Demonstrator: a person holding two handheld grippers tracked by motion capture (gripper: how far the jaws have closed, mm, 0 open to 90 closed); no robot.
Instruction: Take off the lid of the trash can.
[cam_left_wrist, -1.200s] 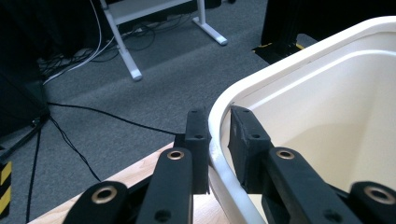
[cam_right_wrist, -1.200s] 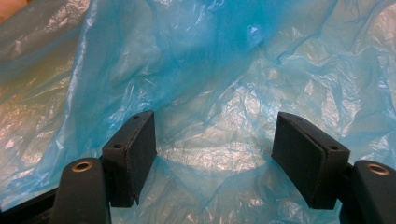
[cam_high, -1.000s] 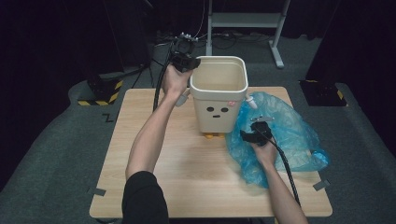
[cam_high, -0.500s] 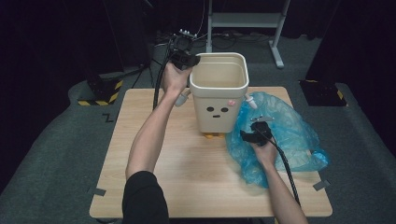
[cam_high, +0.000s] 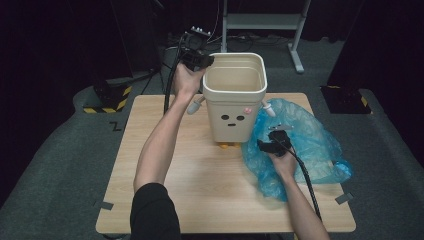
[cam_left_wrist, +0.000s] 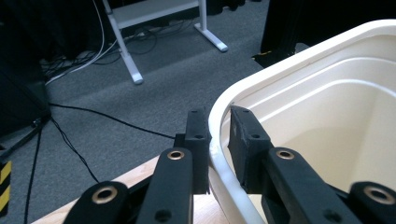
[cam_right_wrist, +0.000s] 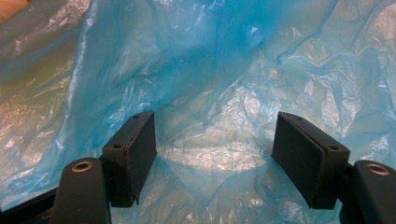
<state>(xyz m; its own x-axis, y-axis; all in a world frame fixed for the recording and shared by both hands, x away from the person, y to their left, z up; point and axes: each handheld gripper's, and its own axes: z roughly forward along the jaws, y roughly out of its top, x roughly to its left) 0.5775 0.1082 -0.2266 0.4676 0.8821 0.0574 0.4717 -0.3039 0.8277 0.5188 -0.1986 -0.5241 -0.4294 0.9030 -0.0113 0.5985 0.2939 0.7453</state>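
Wooden surface (cam_high: 165, 200) fills the middle of the high view and carries everything; one of it. Next in size, one crumpled blue plastic bag (cam_high: 310, 140) lies loose at centre right, touching the bin's lower right side and not yet lifted or opened. One cream bin (cam_high: 235, 95) with a small face on its front stands upright just above centre, and its inside looks bare, so lining it appears to be wholly ahead. What seems done is the steadying: the left gripper (cam_high: 202, 61), at the bin's upper left corner, has its fingers (cam_left_wrist: 198, 140) astride the rim, one outside and one inside, pinching the wall between them. The right gripper (cam_high: 272, 145), lower right of centre, hovers over the bag with its fingers (cam_right_wrist: 133, 154) spread wide and plastic beneath them but nothing clamped. Two grippers, then, one engaged. Left to do, I judge: seize the bag, raise it and fit it into the bin.
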